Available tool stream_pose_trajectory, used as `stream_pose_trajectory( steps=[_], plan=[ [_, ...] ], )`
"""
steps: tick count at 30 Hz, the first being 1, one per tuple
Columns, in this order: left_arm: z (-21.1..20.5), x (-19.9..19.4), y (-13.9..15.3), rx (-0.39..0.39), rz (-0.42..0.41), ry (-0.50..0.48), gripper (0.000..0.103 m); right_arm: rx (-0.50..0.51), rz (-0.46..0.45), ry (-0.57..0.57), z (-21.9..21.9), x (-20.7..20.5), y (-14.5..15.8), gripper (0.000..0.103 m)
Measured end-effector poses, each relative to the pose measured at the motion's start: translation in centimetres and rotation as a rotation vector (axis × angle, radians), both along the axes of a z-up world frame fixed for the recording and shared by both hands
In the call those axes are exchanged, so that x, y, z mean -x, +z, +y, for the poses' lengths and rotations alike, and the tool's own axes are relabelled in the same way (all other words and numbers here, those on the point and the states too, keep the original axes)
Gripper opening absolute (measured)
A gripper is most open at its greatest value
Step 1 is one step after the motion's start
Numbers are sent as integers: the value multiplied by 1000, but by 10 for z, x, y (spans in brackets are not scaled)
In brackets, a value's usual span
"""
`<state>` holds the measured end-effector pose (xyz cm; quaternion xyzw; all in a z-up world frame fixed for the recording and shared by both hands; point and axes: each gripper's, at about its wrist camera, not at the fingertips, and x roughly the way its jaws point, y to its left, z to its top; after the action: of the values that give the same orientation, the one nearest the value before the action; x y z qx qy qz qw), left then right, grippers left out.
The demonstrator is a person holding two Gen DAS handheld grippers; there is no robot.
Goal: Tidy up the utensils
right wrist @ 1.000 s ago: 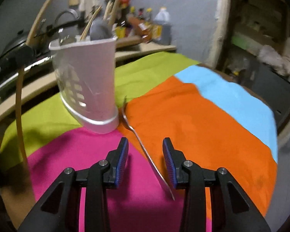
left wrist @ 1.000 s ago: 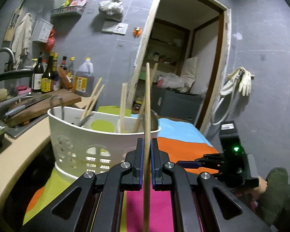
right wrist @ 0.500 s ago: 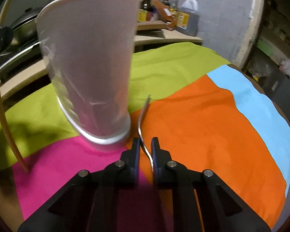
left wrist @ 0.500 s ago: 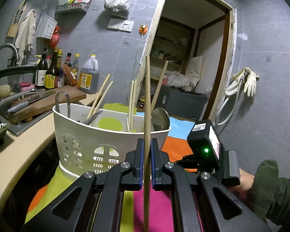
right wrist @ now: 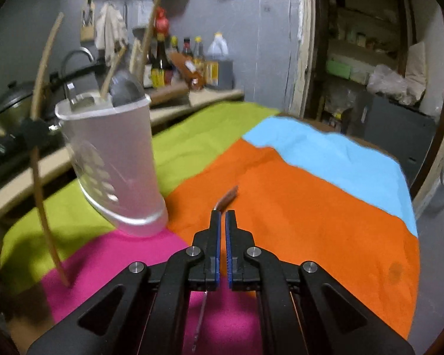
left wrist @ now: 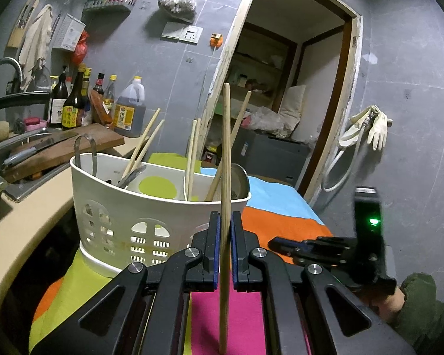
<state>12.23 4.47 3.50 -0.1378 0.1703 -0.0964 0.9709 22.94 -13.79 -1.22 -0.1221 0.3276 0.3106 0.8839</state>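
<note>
The left gripper (left wrist: 225, 224) was pinching a long, pale wooden chopstick (left wrist: 225, 177) between its blue pads, holding it nearly upright, its lower end hanging over the pink patch of the cloth (left wrist: 228, 319) that covered the table. The right gripper (right wrist: 221, 219) had its jaws pressed together on a thin metal utensil (right wrist: 226, 199); a blurred, brownish-grey tip stuck out beyond the pads and a slim handle showed below them. What kind of utensil it was could not be told from the blur.

Just beyond the left gripper, near the table's left edge, stood a white perforated utensil holder (left wrist: 151, 216), on the seam of the green and pink patches. It was split into compartments and already held several wooden chopsticks (left wrist: 146, 145), a metal spoon (left wrist: 238, 182) at its right end and a looped metal handle at its left end. In the right wrist view the holder rose to the left of the right gripper, near it but apart.

Past the holder the cloth ran through orange to a light blue patch at the table's far end. To the left lay a sink counter with a cutting board (left wrist: 59, 151), a knife and a row of bottles (left wrist: 83, 100). Behind was a grey tiled wall and an open doorway (left wrist: 284, 103), with pale gloves (left wrist: 370, 127) hanging to its right.
</note>
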Motion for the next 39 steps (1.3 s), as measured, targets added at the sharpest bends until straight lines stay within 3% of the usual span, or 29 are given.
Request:
stream_pose_trajectory(
  steps=[1,2,3,8,11,13,14,15,19,22,26,34,39],
  plan=[
    [0,1,0,0,1,2,4,-6,46,13,2,-8,-2,10],
    [1,2,-1,-2,2,4,4,-12,69,19,4,-13,-3,24],
    [2,3,-1,-3,3,4,4,-18,89,22,6,-18,-4,29],
    [9,0,-4,2,20,12,4,52,167,30,30,-47,-18,29],
    [15,-1,-6,12,26,18,4,85,244,-1,40,-66,-32,27],
    [17,-1,-6,13,27,22,4,63,266,-21,42,-77,-34,18],
    [18,-1,-6,12,29,23,4,45,279,-32,41,-80,-33,8],
    [18,-1,-7,11,31,24,4,11,301,-56,37,-83,-34,5],
    [17,0,-6,6,29,16,4,-112,324,-91,18,-73,-30,3],
    [14,0,-5,-3,23,8,4,-273,271,-114,-8,-49,-9,3],
    [13,-3,-3,7,19,2,4,-378,138,-101,-23,-8,20,2],
    [23,-10,17,22,-12,-6,4,-537,-92,-69,-19,38,73,1],
    [37,-17,38,9,-35,15,4,-568,-137,-64,-5,41,94,1]
  ],
)
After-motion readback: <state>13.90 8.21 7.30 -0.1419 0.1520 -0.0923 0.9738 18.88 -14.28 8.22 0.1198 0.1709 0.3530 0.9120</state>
